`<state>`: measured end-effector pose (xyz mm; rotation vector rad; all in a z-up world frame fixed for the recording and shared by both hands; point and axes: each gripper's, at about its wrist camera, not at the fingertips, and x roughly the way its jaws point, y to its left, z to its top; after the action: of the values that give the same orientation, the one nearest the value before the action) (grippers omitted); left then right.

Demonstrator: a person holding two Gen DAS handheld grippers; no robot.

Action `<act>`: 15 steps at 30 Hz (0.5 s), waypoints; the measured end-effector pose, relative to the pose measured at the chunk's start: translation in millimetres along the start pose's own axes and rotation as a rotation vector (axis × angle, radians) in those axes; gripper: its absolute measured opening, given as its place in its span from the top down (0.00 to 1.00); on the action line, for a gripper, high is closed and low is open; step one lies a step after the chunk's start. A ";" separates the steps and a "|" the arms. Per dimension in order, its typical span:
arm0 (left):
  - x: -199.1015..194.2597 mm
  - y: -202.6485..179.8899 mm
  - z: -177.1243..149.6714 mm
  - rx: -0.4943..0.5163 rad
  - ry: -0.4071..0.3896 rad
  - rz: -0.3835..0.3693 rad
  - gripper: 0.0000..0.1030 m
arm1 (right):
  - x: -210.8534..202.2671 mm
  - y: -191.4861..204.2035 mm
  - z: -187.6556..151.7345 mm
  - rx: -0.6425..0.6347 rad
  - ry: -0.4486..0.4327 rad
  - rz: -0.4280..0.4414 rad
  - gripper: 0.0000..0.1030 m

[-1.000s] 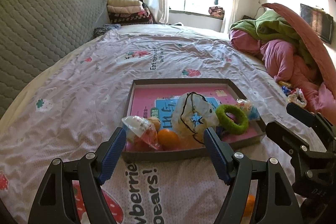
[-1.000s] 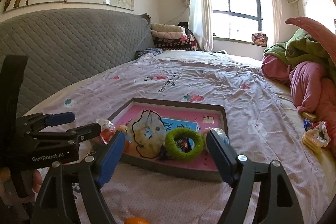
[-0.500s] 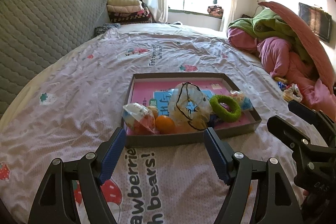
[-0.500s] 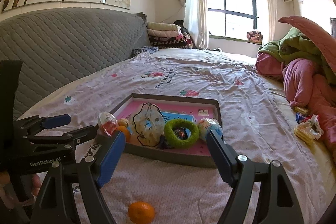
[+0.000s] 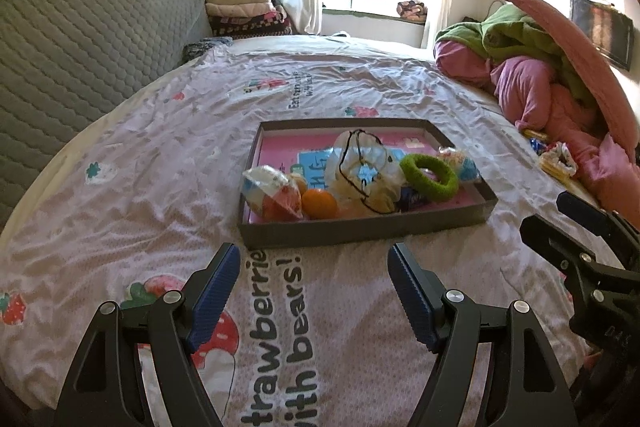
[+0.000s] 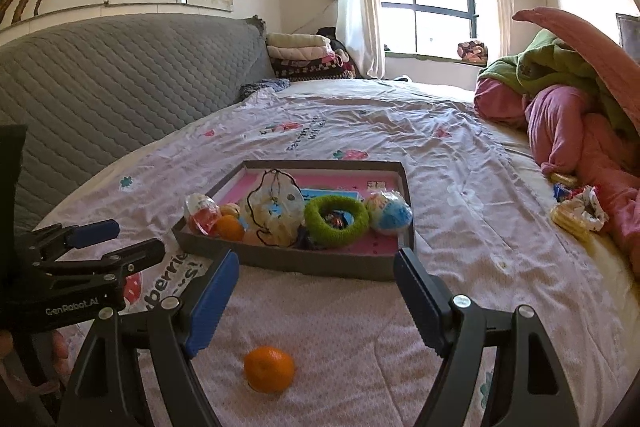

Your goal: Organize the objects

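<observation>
Tray (image 5: 360,233) farther from both grippers now

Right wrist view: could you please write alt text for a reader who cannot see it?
An open right gripper hovers over a bed, with a loose orange lying before it. Beyond sits a shallow box holding a green ring, another orange and small packets.
</observation>
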<state>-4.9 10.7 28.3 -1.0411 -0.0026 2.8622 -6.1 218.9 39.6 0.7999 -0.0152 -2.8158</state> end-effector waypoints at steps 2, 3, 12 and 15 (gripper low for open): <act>-0.3 -1.4 -3.2 0.006 0.002 0.004 0.25 | -0.6 -0.2 -2.9 0.004 0.008 0.002 0.23; -0.1 -2.2 -4.8 0.009 0.006 0.005 0.25 | -1.0 -0.3 -3.8 0.011 0.013 0.005 0.23; 2.2 -7.2 -20.9 0.002 0.031 -0.018 0.25 | -6.7 2.4 -21.2 0.010 0.021 0.012 0.23; 3.9 -7.4 -26.0 -0.009 0.027 -0.019 0.25 | -5.1 3.8 -28.1 -0.001 0.028 0.006 0.23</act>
<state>9.4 17.6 6.1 -1.0753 -0.0234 2.8333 13.6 217.7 18.5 0.8380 -0.0125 -2.7980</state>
